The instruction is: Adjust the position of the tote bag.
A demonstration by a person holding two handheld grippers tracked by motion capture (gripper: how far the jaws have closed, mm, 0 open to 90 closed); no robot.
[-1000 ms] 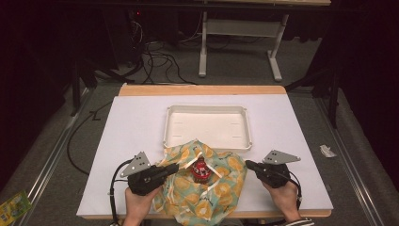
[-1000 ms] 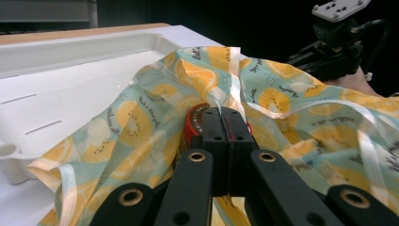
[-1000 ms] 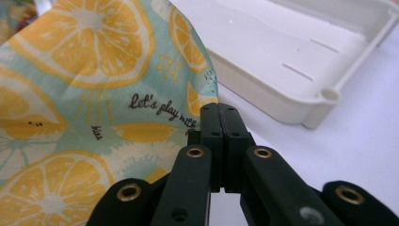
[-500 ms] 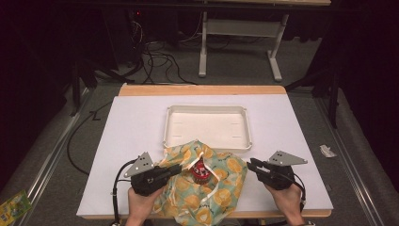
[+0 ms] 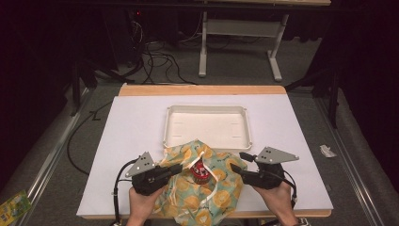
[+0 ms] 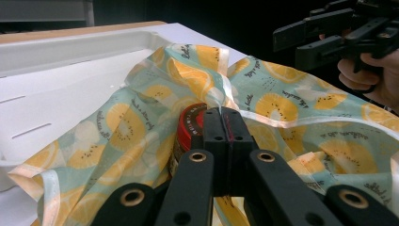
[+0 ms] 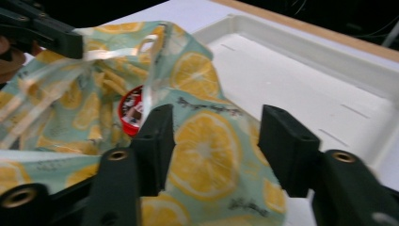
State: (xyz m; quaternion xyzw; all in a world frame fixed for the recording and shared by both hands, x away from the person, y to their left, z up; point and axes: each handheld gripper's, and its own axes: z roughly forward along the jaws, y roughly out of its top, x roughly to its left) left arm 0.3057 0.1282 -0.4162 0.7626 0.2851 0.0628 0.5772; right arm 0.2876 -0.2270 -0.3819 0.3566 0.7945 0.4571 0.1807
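A cloth bag (image 5: 207,197) printed with lemons lies at the table's near edge, bunched around a red-lidded jar (image 5: 201,172). My left gripper (image 5: 176,168) is shut on the bag's white strap (image 7: 113,52) just left of the jar (image 6: 188,125); its jaws (image 6: 221,113) are pressed together. My right gripper (image 5: 237,161) hovers over the bag's right side. Its jaws have just been opening and stand apart (image 7: 217,115), with the cloth (image 7: 202,146) below them and untouched. In the right gripper view the jar (image 7: 131,110) peeks out of the folds.
A shallow white tray (image 5: 207,109) sits just beyond the bag on the white table cover (image 5: 136,132). Cables and a desk frame (image 5: 203,52) lie on the floor behind the table. A yellow-green packet (image 5: 11,207) lies on the floor at the left.
My right gripper has opened, let go of the bag's right edge and lifted a little. The left gripper stayed shut and in place.
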